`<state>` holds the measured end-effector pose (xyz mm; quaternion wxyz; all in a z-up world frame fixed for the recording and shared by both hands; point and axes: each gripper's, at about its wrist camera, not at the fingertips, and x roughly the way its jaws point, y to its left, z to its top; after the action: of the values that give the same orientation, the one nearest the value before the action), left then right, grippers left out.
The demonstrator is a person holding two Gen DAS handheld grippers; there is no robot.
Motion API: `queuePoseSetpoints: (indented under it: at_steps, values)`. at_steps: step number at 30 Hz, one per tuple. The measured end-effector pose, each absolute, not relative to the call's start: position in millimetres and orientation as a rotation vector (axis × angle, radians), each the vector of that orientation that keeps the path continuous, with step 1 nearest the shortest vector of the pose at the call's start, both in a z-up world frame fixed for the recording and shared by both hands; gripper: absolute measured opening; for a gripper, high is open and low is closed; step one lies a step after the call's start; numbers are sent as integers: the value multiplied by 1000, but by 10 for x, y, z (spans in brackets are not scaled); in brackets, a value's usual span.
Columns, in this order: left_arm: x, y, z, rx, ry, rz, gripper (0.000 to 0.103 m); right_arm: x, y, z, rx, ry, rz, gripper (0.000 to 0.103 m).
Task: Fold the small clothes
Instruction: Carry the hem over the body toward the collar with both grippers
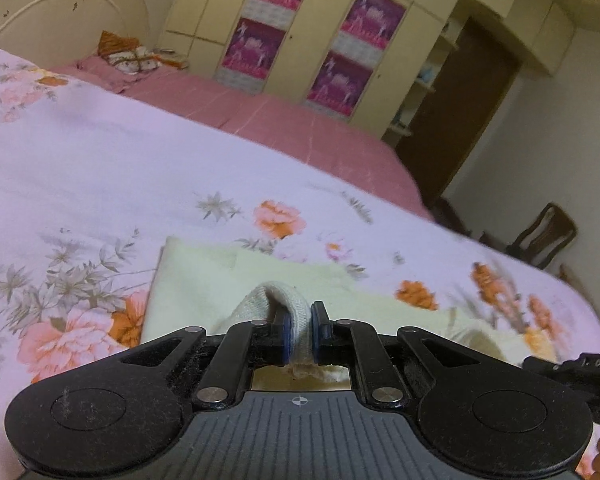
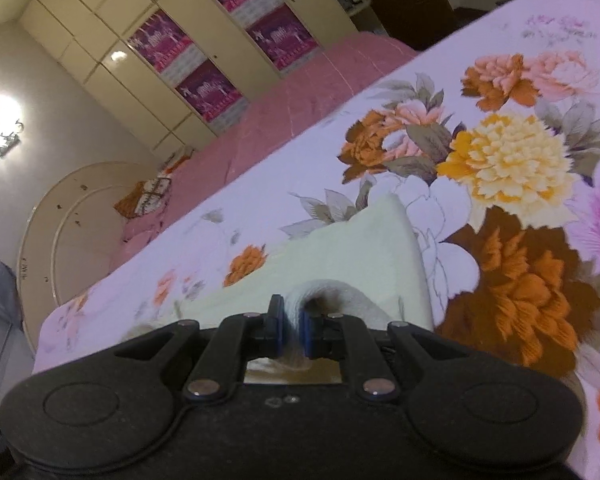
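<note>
Pinching the same pale garment [image 1: 204, 280] with both tools, so the job now is carrying the edge over evenly: I keep both grips level, move them together, and lay the held edge onto the far edge without dragging the cloth across the bed.

Left wrist view: my left tool [image 1: 300, 330] is clenched almost fully, blue pads [image 1: 286, 334] pressed on a ribbed white band of the garment that loops up between them. Only cloth thickness separates the pads. The rest of the garment lies flat on the floral bedspread [image 1: 100, 168], corner squared off at left. My guess is the band is a hem or waistband; too close to say which. A bit of my other tool's body shows at the right edge, near. View is tilted and slightly blurred at the right.

Right wrist view: my right tool [image 2: 293, 330] is also closed down on the ribbed band, pads [image 2: 277, 330] gripping a fold that arches up and to the right. Garment [image 2: 360, 248] stretches ahead on the bedspread [image 2: 540, 60], far corner slightly lifted.

Risk as I judge it: the grips are on the band only, so lower layers may slip and bunch. I lift just clear of the bedspread and keep tension between the tools light but even.
</note>
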<state>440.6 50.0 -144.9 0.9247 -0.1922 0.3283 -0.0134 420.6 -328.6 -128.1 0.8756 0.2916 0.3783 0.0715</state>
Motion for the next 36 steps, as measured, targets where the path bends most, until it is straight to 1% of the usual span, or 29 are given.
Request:
queuePoseSetpoints:
  at_steps: [1,4,6,7,8,9,10,11,12,15,17,21,22,23,24,25,26,27,28,30,34,36]
  values:
    - [4465,491,-1477,-385,695,-22,11,4250,-3288,-1314,617,795,141,10]
    - [4537,506,-1493,-391,709,-10,11,4368,-3280,-1376,619,809,129,17]
    - [4558,500,-1455,-389,711,-7,13,4407,-3284,-1363,623,795,131,31]
    - [4564,490,-1429,-378,704,-7,18,4426,-3284,-1342,604,782,118,38]
    - [4552,485,-1402,-362,697,-5,34,4430,-3281,-1303,578,759,98,56]
    - [4542,483,-1374,-346,685,4,50,4438,-3287,-1265,554,730,86,71]
    - [4529,487,-1344,-329,662,31,85,4440,-3280,-1223,521,713,75,72]
    - [4483,496,-1304,-309,620,59,94,4455,-3265,-1196,487,712,77,70]
    - [4455,517,-1276,-288,592,65,94,4470,-3240,-1179,449,714,87,68]
    - [4471,541,-1289,-233,621,10,93,4468,-3117,-1147,295,718,103,67]
    - [4510,521,-1352,-180,660,-19,86,4480,-3052,-1193,229,735,97,67]
    - [4653,507,-1496,-151,715,-29,85,4588,-3001,-1326,185,782,96,67]
    - [4684,501,-1523,-145,722,-36,79,4601,-2967,-1351,168,789,107,65]
    - [4711,496,-1548,-136,729,-49,51,4613,-2922,-1369,141,797,116,59]
    - [4736,468,-1577,-122,741,-60,34,4614,-2883,-1380,115,799,120,47]
    - [4759,466,-1596,-118,747,-57,16,4614,-2852,-1385,95,798,121,40]
    - [4761,475,-1598,-128,741,-53,13,4610,-2839,-1384,87,798,120,26]
    - [4758,483,-1595,-136,734,-47,11,4605,-2843,-1376,89,791,118,20]
    - [4751,500,-1588,-143,724,-37,4,4602,-2855,-1362,101,785,119,18]
    - [4709,528,-1569,-141,685,-7,4,4588,-2889,-1320,124,763,120,7]
    - [4635,662,-1529,-163,616,61,4,4529,-2888,-1157,105,671,115,6]
    - [4626,762,-1567,-201,600,119,1,4525,-2897,-1127,98,644,96,6]
